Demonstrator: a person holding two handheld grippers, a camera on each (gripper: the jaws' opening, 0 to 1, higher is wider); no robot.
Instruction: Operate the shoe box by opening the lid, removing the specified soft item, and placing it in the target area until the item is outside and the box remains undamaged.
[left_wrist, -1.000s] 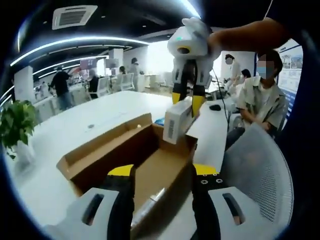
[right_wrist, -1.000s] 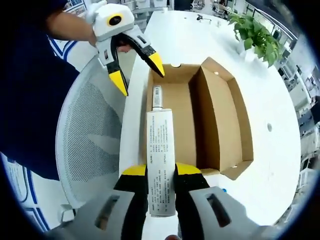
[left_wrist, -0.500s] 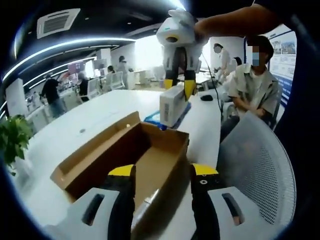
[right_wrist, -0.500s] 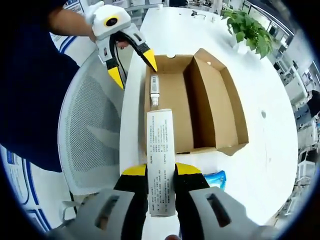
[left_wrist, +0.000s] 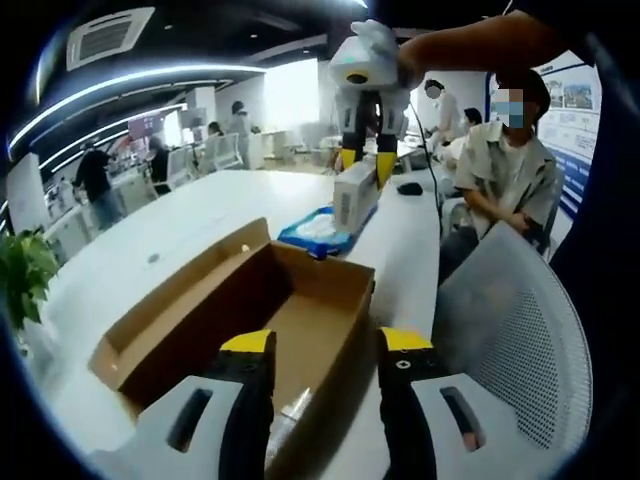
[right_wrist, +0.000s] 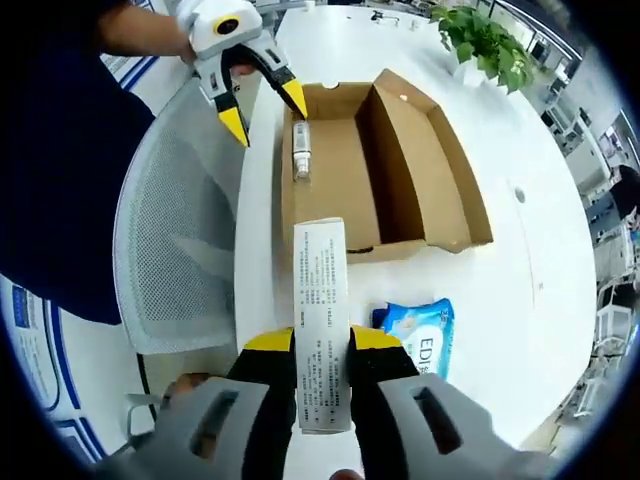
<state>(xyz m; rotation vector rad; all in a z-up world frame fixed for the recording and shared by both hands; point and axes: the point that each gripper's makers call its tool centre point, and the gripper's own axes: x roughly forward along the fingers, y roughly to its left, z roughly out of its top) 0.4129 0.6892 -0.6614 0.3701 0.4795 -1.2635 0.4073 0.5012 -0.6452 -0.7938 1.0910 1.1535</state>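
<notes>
Jaws of the right gripper (right_wrist: 320, 345) are clamping the slim white carton (right_wrist: 321, 330) at its near end, beyond the shoe box (right_wrist: 375, 170) near the blue pack (right_wrist: 420, 335), looking light and crushable, while the left gripper (left_wrist: 318, 345) is hovering spread wide, holding nothing.

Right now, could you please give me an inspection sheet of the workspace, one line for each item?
Surface: white table, mostly bare.
Job's things: shoe box open, no damage seen; a small tube lies inside; white carton held above the table, outside the box.
Clutter: blue wipes pack on the table beside the box.
Grippers: right claw shut on the carton; left claw open at the box's edge.
Cables: nothing seen.
Surroundings: mesh chair, plant, seated person, more people behind.
</notes>
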